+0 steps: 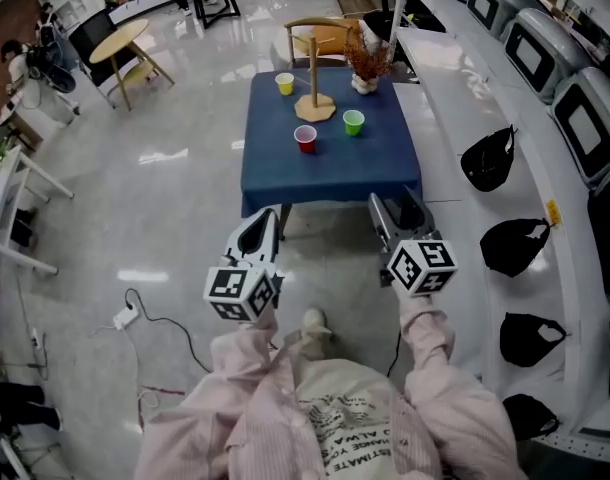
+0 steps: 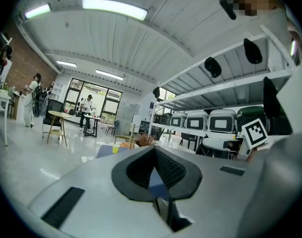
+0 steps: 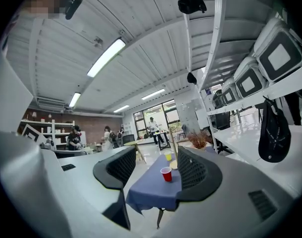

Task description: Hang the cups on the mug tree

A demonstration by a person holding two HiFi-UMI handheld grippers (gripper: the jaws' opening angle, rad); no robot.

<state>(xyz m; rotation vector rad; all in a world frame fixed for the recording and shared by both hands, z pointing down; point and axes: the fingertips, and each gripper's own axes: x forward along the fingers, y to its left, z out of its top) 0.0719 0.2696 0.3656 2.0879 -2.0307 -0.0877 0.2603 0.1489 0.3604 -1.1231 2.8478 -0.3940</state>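
Nearest in, both grippers are held up close to the body, well short of the table point(image 1: 285, 173), so nothing is gripped yet. The left gripper point(image 1: 268, 214) is pinched together at the tips with nothing in it. The right gripper point(image 1: 396, 208) is spread wide and empty too, and in its own view the table is framed right between its jaws.

Going outward, everything that matters is straight ahead and well apart from both grippers. The red cup point(image 1: 306, 139) is found closest, near the front middle of the blue cloth. The green cup point(image 1: 354, 122) is set a bit further back and off to the right. The yellow cup point(image 1: 285, 83) is left at the far left corner. The mug tree point(image 1: 314, 68) is stood upright between them, behind the red cup, with its post vertical. Its pegs can't really be made out from here.

Best guess: the right gripper is better placed, being already spread and lined up on the red cup. A walk-up is needed before any reach.
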